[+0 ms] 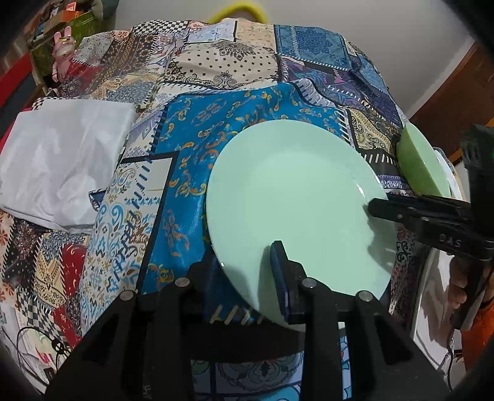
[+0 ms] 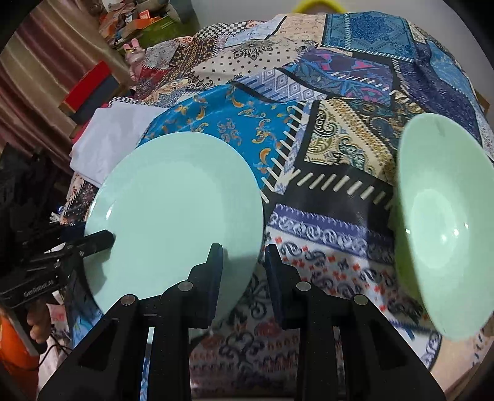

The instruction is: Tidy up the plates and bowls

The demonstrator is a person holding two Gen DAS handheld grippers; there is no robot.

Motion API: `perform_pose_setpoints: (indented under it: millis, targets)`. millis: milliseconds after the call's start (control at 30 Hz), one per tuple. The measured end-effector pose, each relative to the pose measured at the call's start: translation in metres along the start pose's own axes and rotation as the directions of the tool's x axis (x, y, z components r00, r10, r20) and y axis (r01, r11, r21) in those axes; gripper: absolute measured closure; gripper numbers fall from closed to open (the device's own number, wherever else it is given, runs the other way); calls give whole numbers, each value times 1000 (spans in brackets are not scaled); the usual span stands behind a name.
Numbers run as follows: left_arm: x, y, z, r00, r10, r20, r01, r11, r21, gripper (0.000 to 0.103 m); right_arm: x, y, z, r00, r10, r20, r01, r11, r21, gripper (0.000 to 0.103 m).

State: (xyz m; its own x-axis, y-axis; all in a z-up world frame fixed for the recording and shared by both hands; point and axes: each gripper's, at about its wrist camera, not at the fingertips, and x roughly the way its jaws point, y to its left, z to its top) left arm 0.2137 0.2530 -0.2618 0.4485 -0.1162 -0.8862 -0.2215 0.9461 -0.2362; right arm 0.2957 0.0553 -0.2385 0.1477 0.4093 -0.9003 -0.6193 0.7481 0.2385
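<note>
A mint green plate (image 1: 293, 197) lies on the patterned tablecloth; it also shows in the right wrist view (image 2: 173, 209). My left gripper (image 1: 244, 271) straddles the plate's near rim, one finger over the plate, one below the rim, and looks shut on it. My right gripper (image 2: 244, 268) is open at the plate's right rim, with its left finger over the plate and its right finger over cloth. It also shows in the left wrist view (image 1: 379, 209), tip on the plate. A green bowl (image 2: 444, 222) sits at the right; it also shows in the left wrist view (image 1: 416, 163).
A folded white cloth (image 1: 58, 160) lies left of the plate. A pink rabbit figure (image 1: 63, 46) and boxes (image 1: 74, 21) stand at the far left. The table edge curves close behind the bowl on the right.
</note>
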Motion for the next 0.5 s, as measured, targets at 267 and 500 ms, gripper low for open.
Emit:
perform_pose_setpoints:
  millis: [267, 500]
  targets:
    - [0, -12, -2, 999, 33, 37, -34, 998, 47, 66, 1, 3, -1, 1000, -5, 29, 5, 1000, -4, 77]
    - [-7, -16, -5, 999, 27, 43, -28, 999, 31, 66, -10, 4, -12, 999, -14, 44, 14, 1000, -17, 78]
